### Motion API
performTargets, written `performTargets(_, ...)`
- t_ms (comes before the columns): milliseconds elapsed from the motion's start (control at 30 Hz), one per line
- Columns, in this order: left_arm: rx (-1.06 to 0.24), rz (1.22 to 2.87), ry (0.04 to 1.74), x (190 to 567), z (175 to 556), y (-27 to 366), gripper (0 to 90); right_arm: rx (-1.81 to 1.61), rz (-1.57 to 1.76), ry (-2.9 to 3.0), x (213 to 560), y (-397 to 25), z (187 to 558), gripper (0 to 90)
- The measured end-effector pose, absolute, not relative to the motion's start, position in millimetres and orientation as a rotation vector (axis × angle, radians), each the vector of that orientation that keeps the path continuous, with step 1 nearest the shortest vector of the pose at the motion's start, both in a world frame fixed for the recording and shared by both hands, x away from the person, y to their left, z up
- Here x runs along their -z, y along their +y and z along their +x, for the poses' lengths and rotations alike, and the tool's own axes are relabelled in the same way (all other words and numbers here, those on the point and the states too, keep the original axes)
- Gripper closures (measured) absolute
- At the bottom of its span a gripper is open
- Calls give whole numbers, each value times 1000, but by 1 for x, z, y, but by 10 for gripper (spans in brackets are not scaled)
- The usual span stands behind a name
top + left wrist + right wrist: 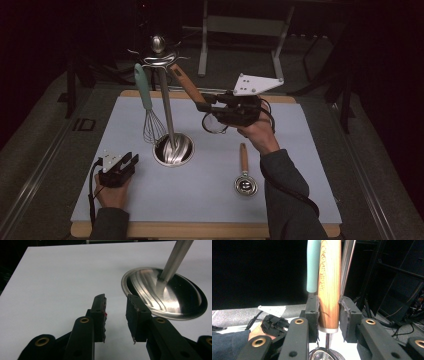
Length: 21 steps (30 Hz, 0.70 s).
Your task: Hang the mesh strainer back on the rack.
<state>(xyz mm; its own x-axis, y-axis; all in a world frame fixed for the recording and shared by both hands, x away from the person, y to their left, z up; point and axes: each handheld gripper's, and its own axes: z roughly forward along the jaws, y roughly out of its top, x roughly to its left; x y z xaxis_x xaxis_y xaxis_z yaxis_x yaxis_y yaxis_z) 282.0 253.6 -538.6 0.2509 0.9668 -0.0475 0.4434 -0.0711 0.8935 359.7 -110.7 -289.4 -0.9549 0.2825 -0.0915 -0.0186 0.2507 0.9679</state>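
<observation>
My left gripper [119, 165] rests on the table [200, 200] near me, jaws apart and holding nothing, so it stays out of the way. A small scoop [245, 177] with a wooden handle lies flat by my right arm. Farther out, my right gripper [328, 312] squeezes the wooden handle [329, 285] of a little strainer [216, 124], tilted up so its top end can meet a hook on the metal stand [167, 105]. I think I am hanging it there. A whisk [148, 107] with a green handle already hangs beside it.
</observation>
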Motion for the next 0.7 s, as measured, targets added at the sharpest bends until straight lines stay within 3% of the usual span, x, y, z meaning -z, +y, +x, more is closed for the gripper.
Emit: performTargets(700, -763, 1660, 1324, 539, 282, 254, 696, -1758, 200, 2311, 288, -95, 360, 708)
